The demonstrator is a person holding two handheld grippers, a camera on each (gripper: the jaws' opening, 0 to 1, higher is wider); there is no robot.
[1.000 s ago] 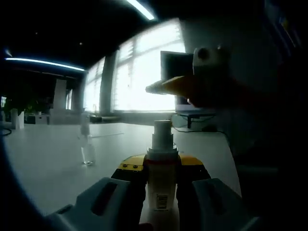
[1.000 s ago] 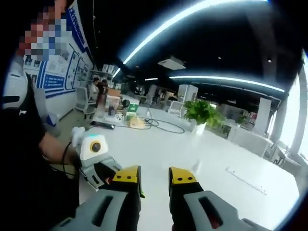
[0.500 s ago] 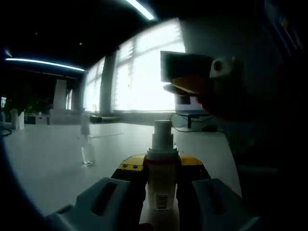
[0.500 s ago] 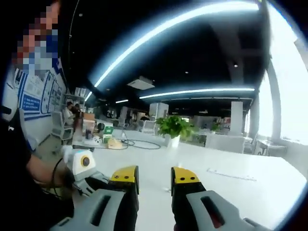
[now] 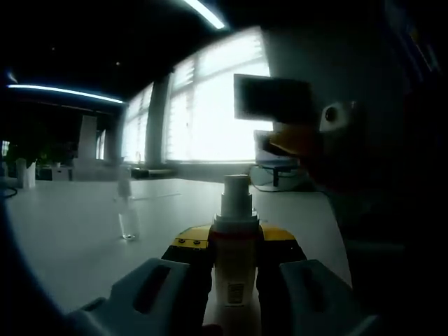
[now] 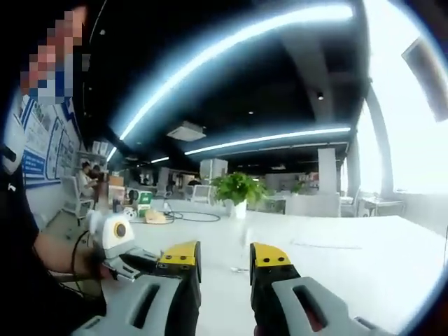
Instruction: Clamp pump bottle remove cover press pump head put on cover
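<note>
On the white table (image 5: 70, 238) we see the left gripper (image 5: 234, 255) clamping the upright pump bottle (image 5: 234, 259) (white body, bare pump head). The right gripper (image 6: 225, 257) stands slightly parted, holding nothing. A small clear cover (image 5: 127, 217) stands apart.

Right hand-held gripper (image 6: 224, 262): grey jaws, yellow-black tips; person's dark sleeve (image 6: 21, 231).

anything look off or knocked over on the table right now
Nothing stands out. The pump bottle stands upright, clamped between the left gripper fingers, its pump head uncovered. A small clear piece, probably the cover, stands upright on the white table, apart from the bottle. No spill shows. The right gripper is open and empty.
</note>
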